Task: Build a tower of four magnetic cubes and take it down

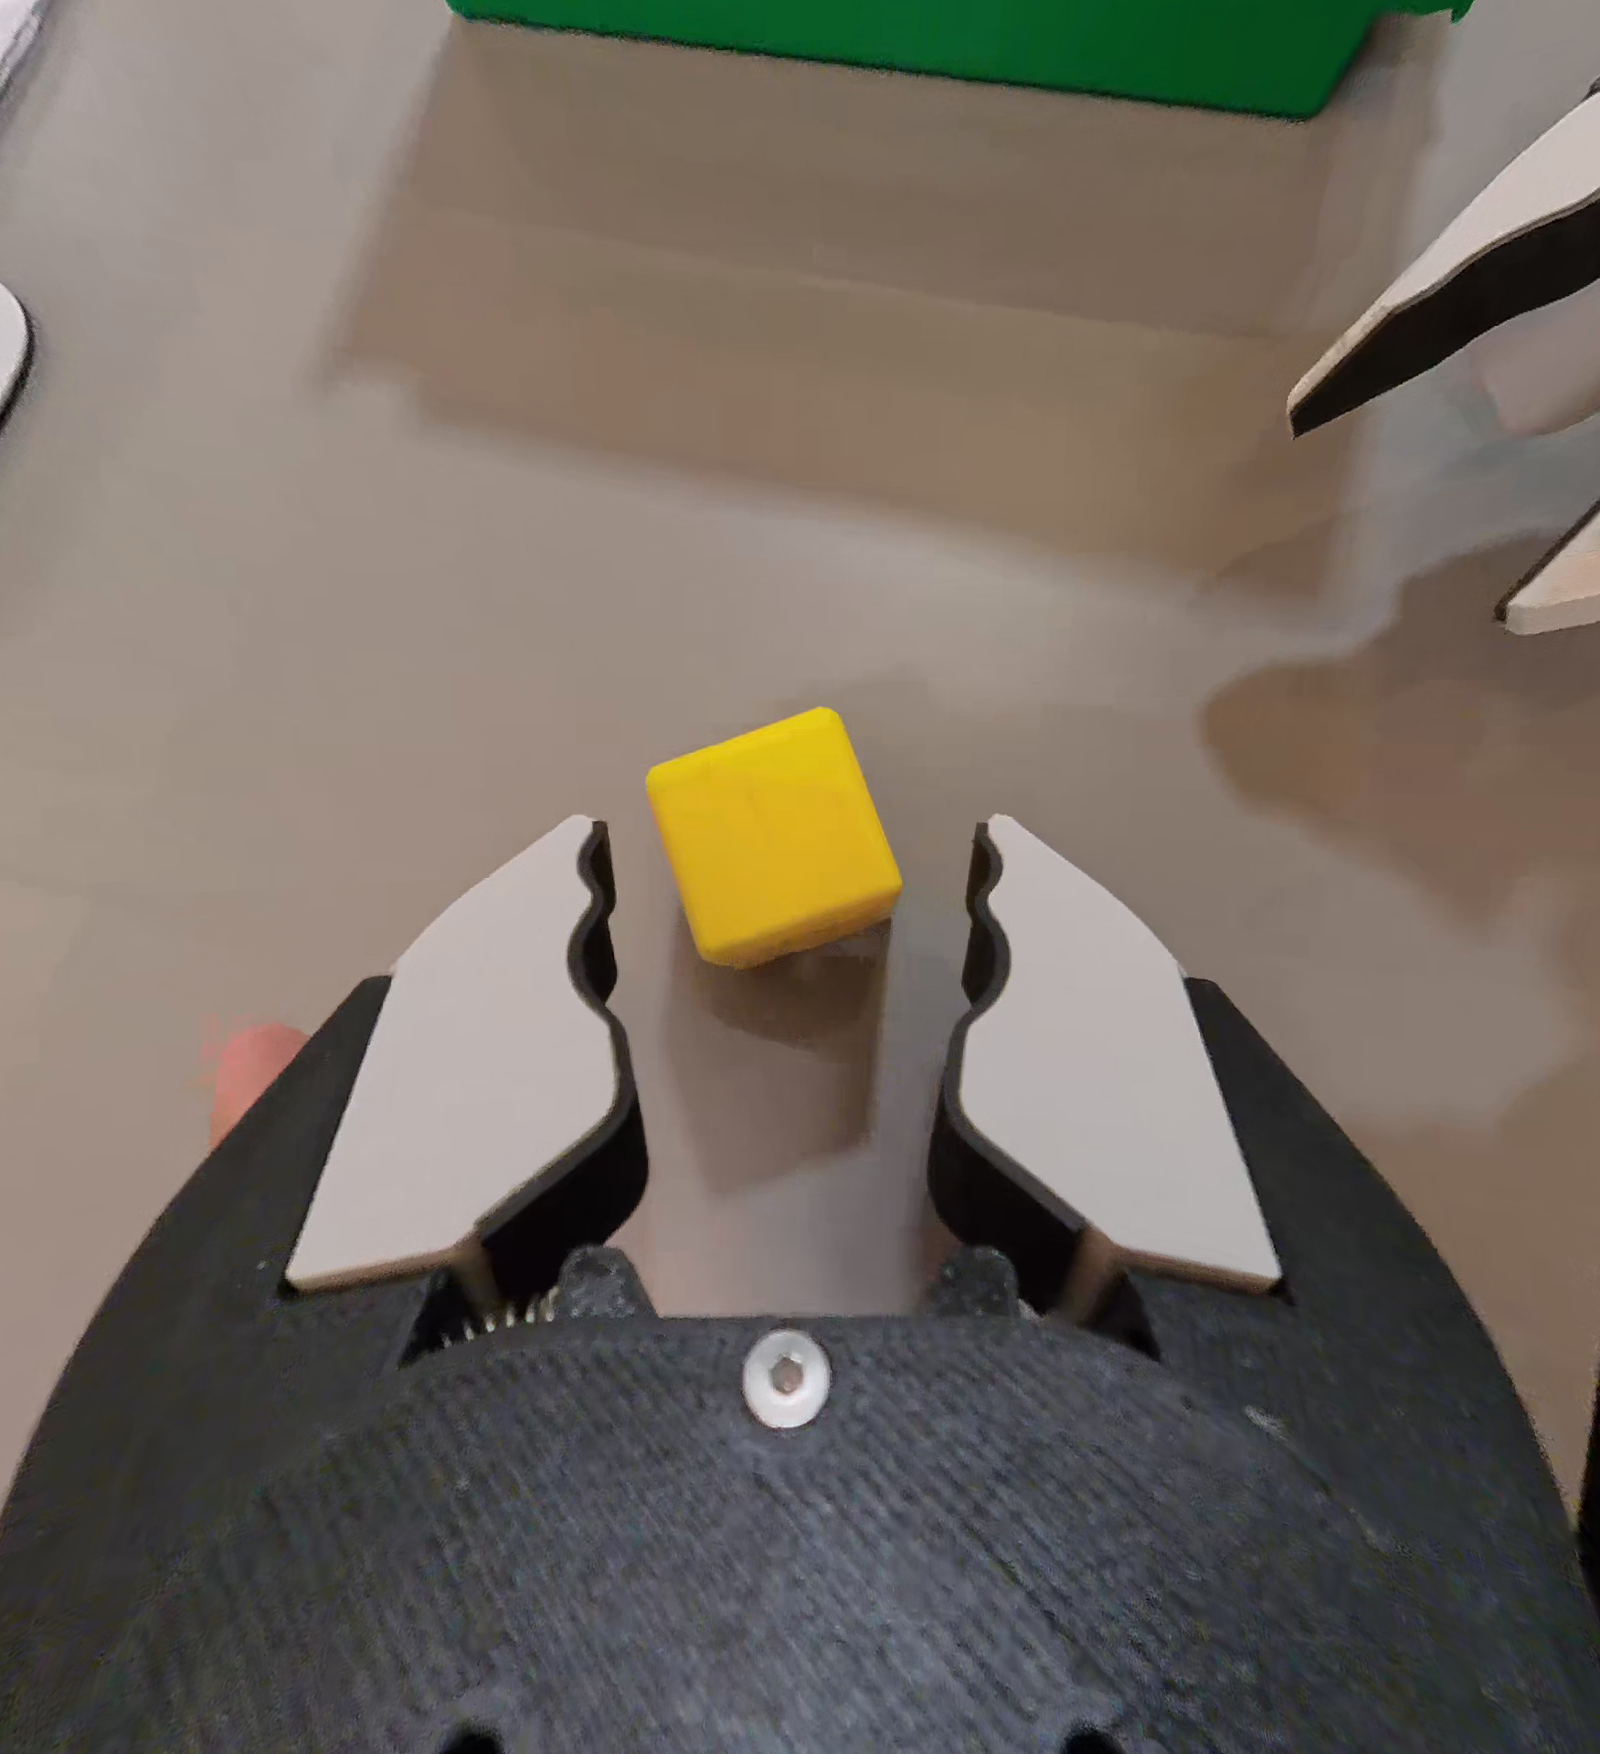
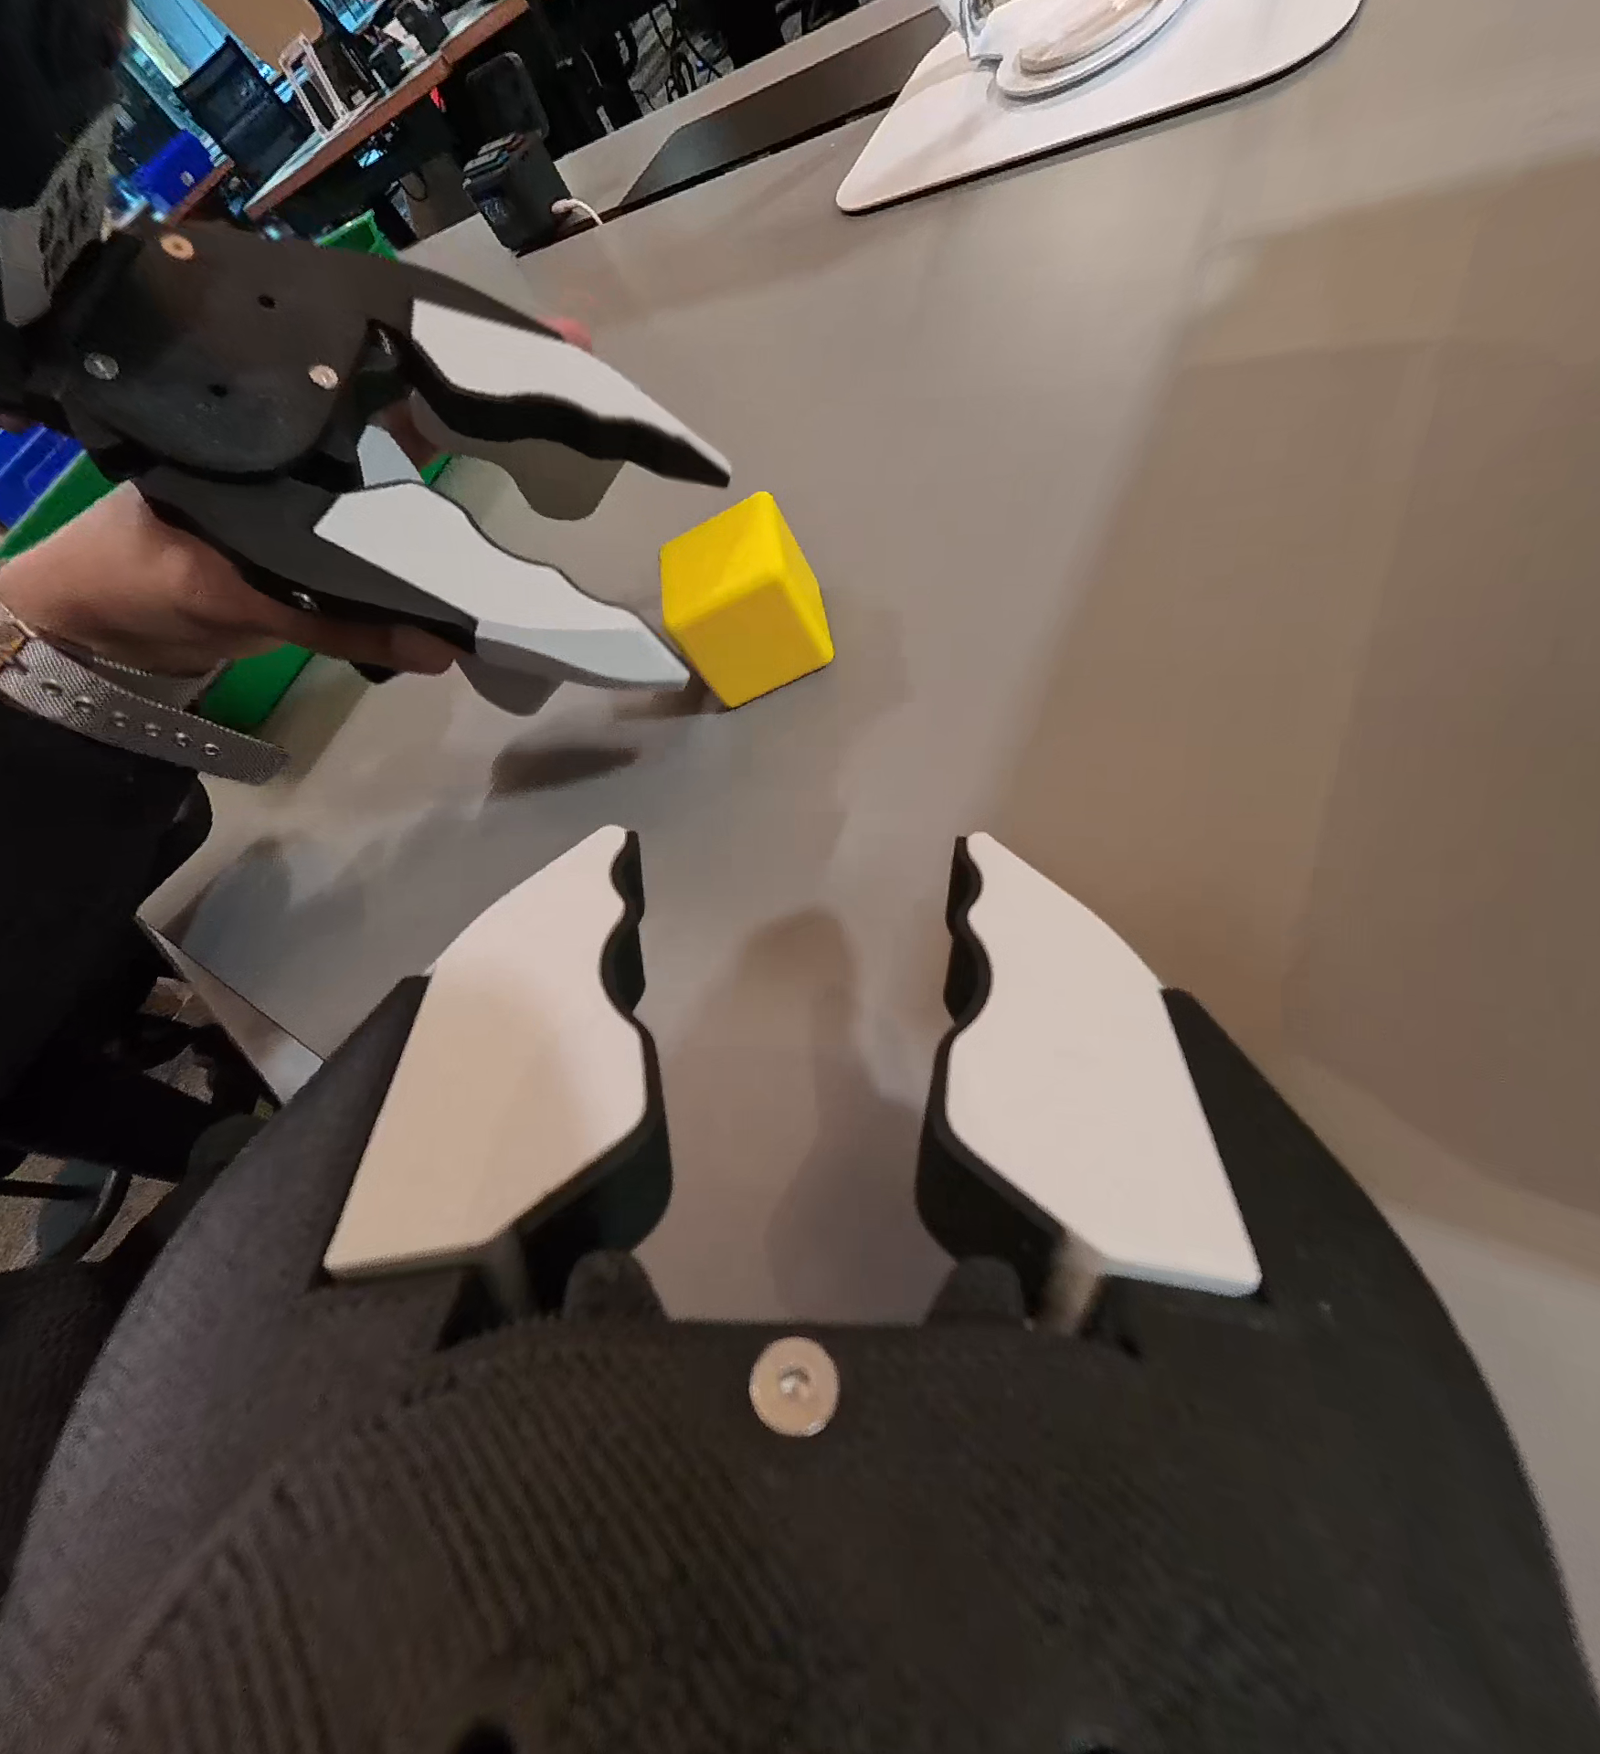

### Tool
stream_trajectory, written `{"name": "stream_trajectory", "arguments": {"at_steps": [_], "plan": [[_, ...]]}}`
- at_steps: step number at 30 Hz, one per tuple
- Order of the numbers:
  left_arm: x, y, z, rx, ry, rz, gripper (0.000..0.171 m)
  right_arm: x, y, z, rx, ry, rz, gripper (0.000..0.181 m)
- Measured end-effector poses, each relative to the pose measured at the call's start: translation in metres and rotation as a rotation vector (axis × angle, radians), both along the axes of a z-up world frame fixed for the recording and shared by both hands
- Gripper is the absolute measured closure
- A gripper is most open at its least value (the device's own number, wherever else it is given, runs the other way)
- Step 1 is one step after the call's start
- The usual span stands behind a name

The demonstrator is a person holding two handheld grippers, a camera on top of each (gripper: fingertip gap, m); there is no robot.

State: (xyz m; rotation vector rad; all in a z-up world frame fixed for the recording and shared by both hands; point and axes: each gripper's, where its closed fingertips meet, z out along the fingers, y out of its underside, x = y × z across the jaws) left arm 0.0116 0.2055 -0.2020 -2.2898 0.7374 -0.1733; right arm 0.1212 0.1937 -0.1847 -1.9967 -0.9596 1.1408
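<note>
Where the grey table (image 1: 207, 664) lies bare near its middle, a yellow cube (image 1: 772, 835) sits on the surface, turned a little so one corner points toward the left gripper (image 1: 791, 835). That gripper's two white-faced fingers (image 1: 492, 1044) stand spread to either side of the cube, their tips level with its near half, and a gap shows on both sides, so nothing is pinched. From the right wrist view the same left gripper (image 2: 710, 569) comes in from the left, one finger above and behind the cube (image 2: 746, 600) and the lower one low at its near bottom corner; whether that tip touches it I cannot tell. A hand (image 2: 160, 588) with a watch on a grey strap (image 2: 112, 702) grips it from below.

The right gripper (image 2: 796, 845) hangs over bare table (image 2: 1251, 664) nearer the table's edge, well short of the cube, its fingers (image 2: 1062, 1091) parted and holding nothing. In the left wrist view its fingers (image 1: 1479, 323) poke in from the right edge.

Farther off, a green bin (image 1: 919, 47) stands at the far side of the table beyond the cube. A white mat (image 2: 1109, 114) lies toward the far corner with a glassy dish (image 2: 1081, 47) on it.
</note>
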Motion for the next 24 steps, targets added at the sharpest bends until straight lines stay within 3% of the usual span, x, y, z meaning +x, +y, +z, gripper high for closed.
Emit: {"name": "stream_trajectory", "arguments": {"at_steps": [6,14,19,24], "plan": [[-0.023,-0.001,-0.015,0.016,0.095,0.129,0.097,-0.011,-0.002,0.002,-0.04,0.029,0.03,0.118],[-0.067,-0.005,-0.008,0.059,0.051,0.349,0.112,-0.027,-0.008,0.001,-0.041,0.023,0.09,0.118],[-0.061,-0.012,-0.006,0.042,-0.075,0.337,0.113,-0.033,-0.011,0.001,-0.037,0.021,0.112,0.118],[-0.054,-0.011,-0.009,0.057,-0.052,0.302,0.113,-0.036,-0.012,0.0,-0.041,0.019,0.123,0.118]]}}
